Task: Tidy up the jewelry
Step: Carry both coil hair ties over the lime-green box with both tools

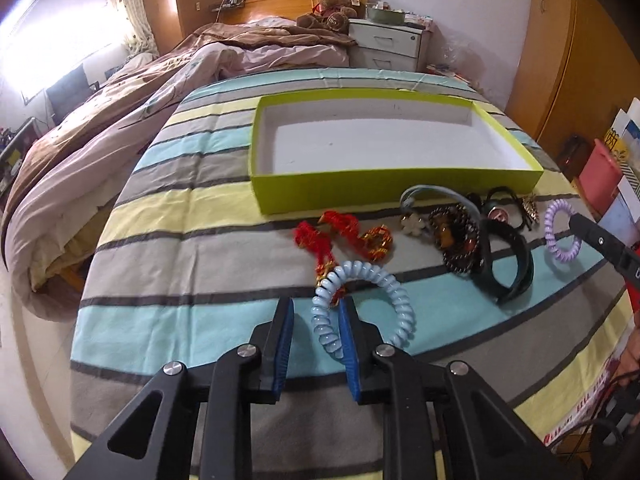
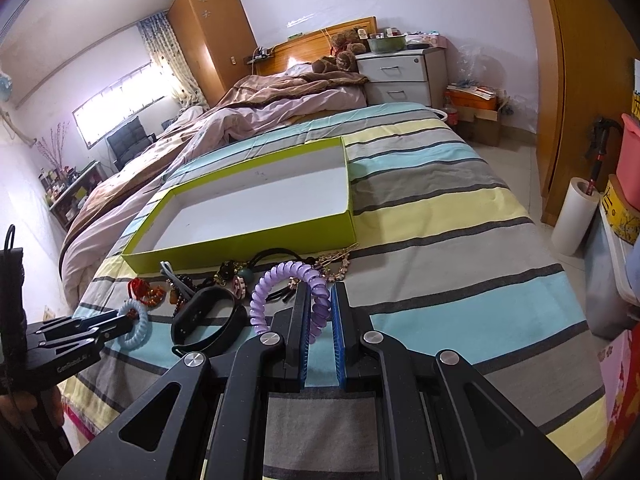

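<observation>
My left gripper (image 1: 317, 305) hangs low over the striped bedspread with a light blue spiral hair tie (image 1: 372, 276) between its blue pads. The coil leans on the right pad, and a gap shows at the left pad. My right gripper (image 2: 322, 292) is shut on a purple spiral hair tie (image 2: 272, 284), which stands upright from its pads. In the left wrist view that purple tie (image 1: 560, 236) hangs at the right gripper's tip (image 1: 576, 222). In the right wrist view the left gripper (image 2: 128, 320) reaches in from the left at the blue tie (image 2: 136, 328). A shallow green box (image 1: 360, 192) with a white inside lies empty behind the pile.
Between the grippers lies a pile: a red and gold knotted ornament (image 1: 340, 232), a dark bead bracelet (image 1: 456, 240), a black band (image 1: 512, 264), hair ties and a chain. A rumpled quilt (image 1: 120, 128) lies to the left. Boxes and a paper roll (image 2: 572, 216) stand right of the bed.
</observation>
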Available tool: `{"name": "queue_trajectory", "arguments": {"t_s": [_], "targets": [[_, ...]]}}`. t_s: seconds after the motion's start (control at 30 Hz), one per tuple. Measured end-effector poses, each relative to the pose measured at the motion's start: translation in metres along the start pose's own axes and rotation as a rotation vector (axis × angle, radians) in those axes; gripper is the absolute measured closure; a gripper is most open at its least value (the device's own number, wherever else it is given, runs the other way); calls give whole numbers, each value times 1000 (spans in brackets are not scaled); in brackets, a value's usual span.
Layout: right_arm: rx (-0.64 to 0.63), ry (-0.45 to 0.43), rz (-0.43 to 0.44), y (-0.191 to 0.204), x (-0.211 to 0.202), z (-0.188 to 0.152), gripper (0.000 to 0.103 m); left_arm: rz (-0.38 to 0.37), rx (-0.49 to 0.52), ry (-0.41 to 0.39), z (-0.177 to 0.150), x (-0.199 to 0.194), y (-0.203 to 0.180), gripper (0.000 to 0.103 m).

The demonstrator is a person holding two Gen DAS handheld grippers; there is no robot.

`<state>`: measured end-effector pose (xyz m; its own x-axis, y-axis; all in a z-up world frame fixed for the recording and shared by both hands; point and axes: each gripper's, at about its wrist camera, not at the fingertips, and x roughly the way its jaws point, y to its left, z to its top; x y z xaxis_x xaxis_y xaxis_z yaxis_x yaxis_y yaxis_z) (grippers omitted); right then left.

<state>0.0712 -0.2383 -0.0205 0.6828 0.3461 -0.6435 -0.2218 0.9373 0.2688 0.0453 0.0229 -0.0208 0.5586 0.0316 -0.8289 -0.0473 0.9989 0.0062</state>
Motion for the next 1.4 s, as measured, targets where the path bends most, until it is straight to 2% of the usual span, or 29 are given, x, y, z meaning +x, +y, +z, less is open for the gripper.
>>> {"name": "queue_trajectory", "arguments": {"t_s": [0.3, 0.33, 0.4, 0.67, 0.87, 1.13, 1.4], "targets": [[-12, -2, 1, 5, -2, 1, 93, 1, 44, 15, -10, -3, 0, 79], [-13, -2, 2, 5, -2, 1, 93, 4, 57, 12, -10, -4, -1, 81], [-15, -4, 1, 6, -2, 1, 93, -17, 50, 5, -11, -3, -2, 93], [-16, -6, 4, 10, -4, 0, 93, -75, 5, -47, -9, -13, 6, 94], [-23, -25, 0, 13, -10, 3, 93, -86, -6, -92, -4, -28, 9, 94], [-62, -55, -3, 24, -11, 31, 93, -106, -11, -173, 33, -41, 15, 94], [-86, -63, -12, 29, 11, 75, 93, -138, -22, -205, 85, -23, 22, 94]]}}
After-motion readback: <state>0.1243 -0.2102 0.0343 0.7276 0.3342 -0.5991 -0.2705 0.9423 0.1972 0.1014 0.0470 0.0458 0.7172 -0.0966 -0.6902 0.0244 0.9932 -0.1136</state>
